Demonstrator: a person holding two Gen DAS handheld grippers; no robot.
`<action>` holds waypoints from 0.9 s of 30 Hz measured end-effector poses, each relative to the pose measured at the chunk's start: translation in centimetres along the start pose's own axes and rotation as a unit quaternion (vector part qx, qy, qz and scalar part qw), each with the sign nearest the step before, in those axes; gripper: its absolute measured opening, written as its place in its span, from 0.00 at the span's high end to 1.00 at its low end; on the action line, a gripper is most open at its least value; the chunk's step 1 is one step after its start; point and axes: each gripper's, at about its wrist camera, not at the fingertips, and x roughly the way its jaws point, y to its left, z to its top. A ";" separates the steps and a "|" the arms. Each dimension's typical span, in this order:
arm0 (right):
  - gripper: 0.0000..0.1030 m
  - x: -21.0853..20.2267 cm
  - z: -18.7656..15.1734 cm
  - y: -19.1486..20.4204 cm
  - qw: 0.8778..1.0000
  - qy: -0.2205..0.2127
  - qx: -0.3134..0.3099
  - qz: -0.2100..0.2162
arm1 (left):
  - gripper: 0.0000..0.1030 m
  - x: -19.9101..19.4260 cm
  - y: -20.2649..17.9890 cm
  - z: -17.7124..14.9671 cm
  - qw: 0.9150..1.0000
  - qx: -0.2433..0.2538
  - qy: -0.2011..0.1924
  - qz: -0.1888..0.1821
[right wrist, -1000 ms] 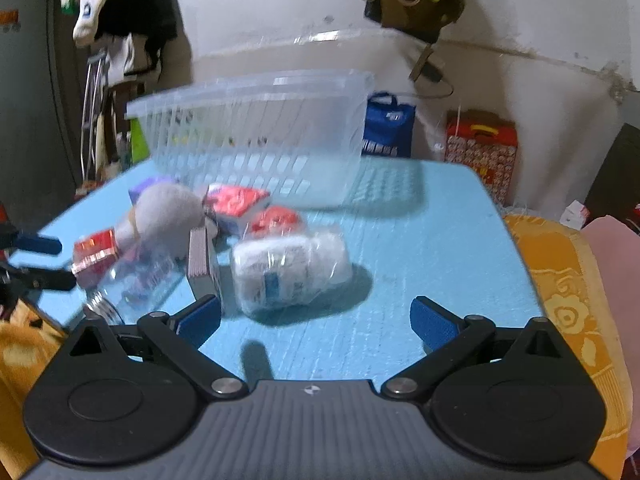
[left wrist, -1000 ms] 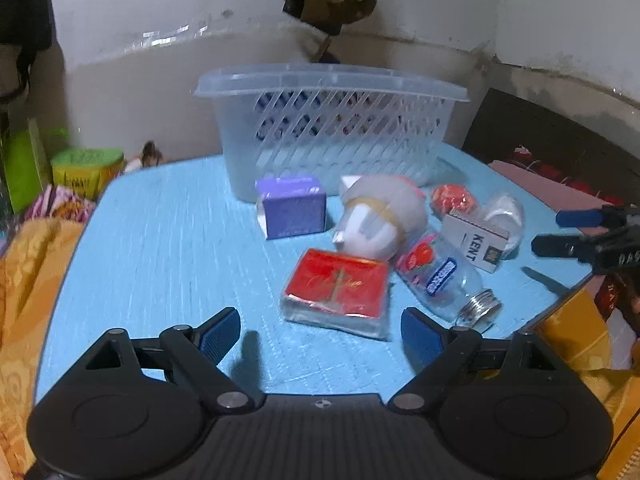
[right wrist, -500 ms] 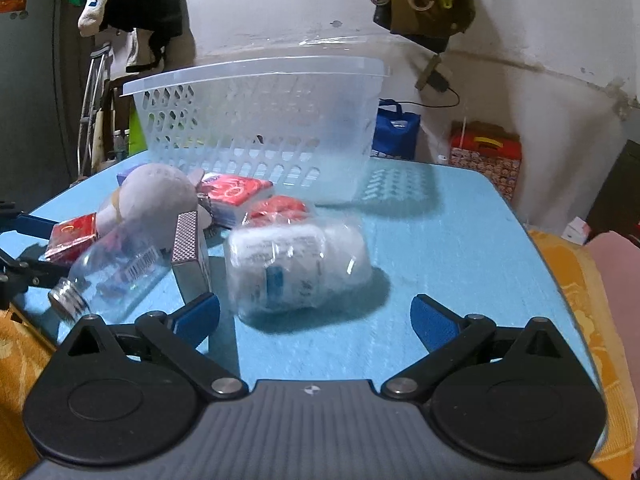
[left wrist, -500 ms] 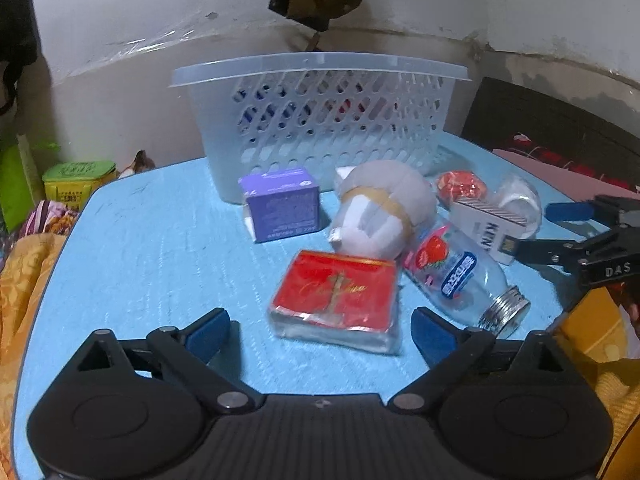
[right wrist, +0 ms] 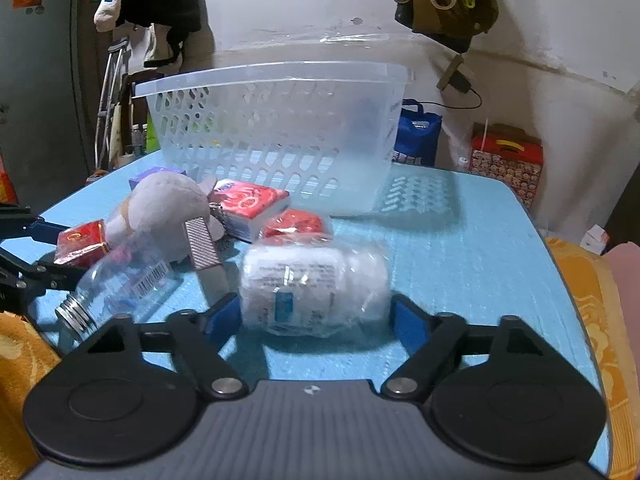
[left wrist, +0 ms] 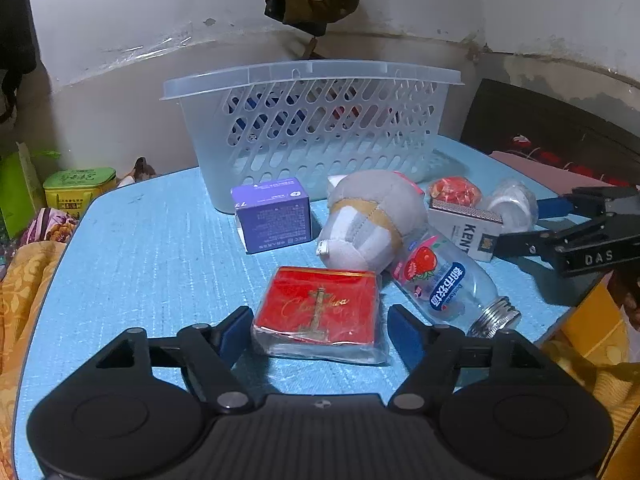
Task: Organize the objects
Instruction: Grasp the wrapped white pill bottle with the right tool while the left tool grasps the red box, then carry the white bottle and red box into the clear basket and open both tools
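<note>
My left gripper (left wrist: 320, 332) is closing around a red wrapped pack (left wrist: 320, 312) lying flat on the blue table (left wrist: 160, 260). Its pads sit right at the pack's two sides without visibly squeezing it. My right gripper (right wrist: 312, 316) is closing too, around a white plastic-wrapped bundle (right wrist: 316, 288) whose ends are just inside the pads. A clear slotted basket (left wrist: 312, 76) stands behind the pile. In the pile are a purple box (left wrist: 276, 216), a grey plush toy (left wrist: 368, 216), a clear bottle (left wrist: 444, 284) on its side and a Kent box (left wrist: 468, 232).
A red tissue pack (right wrist: 252, 208) and a small red wrapped thing (right wrist: 294, 222) lie near the basket. The table's edges are close on both sides, with orange cloth (right wrist: 600, 320) beyond. A green tin (left wrist: 78, 186) sits off the table's far left corner.
Both grippers have come forward and lower, so each now has its object between the fingers. Both pairs of jaws have narrowed from wide open.
</note>
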 end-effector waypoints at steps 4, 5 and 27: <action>0.26 -0.5 0.2 -0.3 1.000 -0.004 0.009 0.004 | 0.36 -0.8 -0.2 -0.2 1.000 0.005 -0.012 -0.003; 0.26 -0.9 0.2 -0.4 1.000 -0.009 0.012 0.001 | 0.36 -1.1 -0.2 -0.2 1.000 0.004 -0.016 -0.005; 0.26 -4.6 2.8 -0.2 0.996 -0.076 0.037 -0.024 | 0.36 -4.5 1.1 4.1 0.995 0.002 -0.099 0.001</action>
